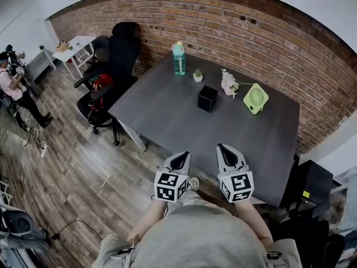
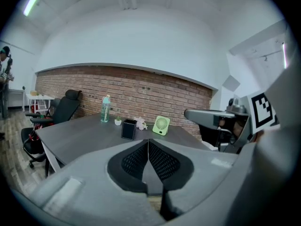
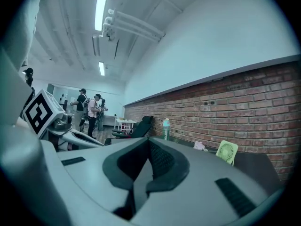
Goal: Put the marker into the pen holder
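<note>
While held over the near edge of the table [image 1: 162, 113], nothing is gripped.
The left gripper [image 1: 183, 157] and right gripper [image 1: 223, 148] are fully closed; the pen holder [image 1: 207, 98] is set toward the far edge.

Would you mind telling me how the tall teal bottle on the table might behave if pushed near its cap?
The bottle stands upright, tall on a narrow base, so it would probably tip rather than slide. Its round body suggests it might then roll across the table.

The table [image 1: 167, 116] and pen holder [image 1: 207, 98] look matt, the wall [image 1: 223, 21] rough brick, the floor [image 1: 72, 161] wood.
</note>
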The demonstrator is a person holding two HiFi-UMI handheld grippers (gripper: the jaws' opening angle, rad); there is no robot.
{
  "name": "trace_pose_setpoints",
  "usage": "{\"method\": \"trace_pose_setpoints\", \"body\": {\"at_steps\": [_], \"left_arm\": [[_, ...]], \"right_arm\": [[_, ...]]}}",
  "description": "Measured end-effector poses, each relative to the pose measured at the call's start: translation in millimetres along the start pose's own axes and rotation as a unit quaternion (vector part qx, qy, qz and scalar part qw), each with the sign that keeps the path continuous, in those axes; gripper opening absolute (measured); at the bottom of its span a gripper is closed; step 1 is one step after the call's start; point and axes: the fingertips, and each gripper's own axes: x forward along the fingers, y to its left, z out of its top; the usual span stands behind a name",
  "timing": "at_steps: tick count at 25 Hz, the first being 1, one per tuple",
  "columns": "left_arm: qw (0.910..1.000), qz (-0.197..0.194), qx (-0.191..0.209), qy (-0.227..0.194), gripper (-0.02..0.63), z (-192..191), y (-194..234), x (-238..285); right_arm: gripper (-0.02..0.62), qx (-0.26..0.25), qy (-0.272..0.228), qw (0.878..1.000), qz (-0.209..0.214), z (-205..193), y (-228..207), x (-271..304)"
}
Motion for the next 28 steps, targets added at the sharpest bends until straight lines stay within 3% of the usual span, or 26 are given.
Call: {"method": "trace_pose_setpoints", "body": {"at_steps": [14, 28], "left_arm": [[0.9999, -0.008, 0.014, 0.001, 0.018, -11, -33, -43], [0.9999, -0.007, 0.011, 0.000, 0.018, -14, -37, -57]], "right_arm": [[0.003, 0.002, -0.004, 1.000, 0.004, -3, 30, -52], [0.002, 0.014, -0.001, 1.000, -0.007, -4, 37, -64]]}}
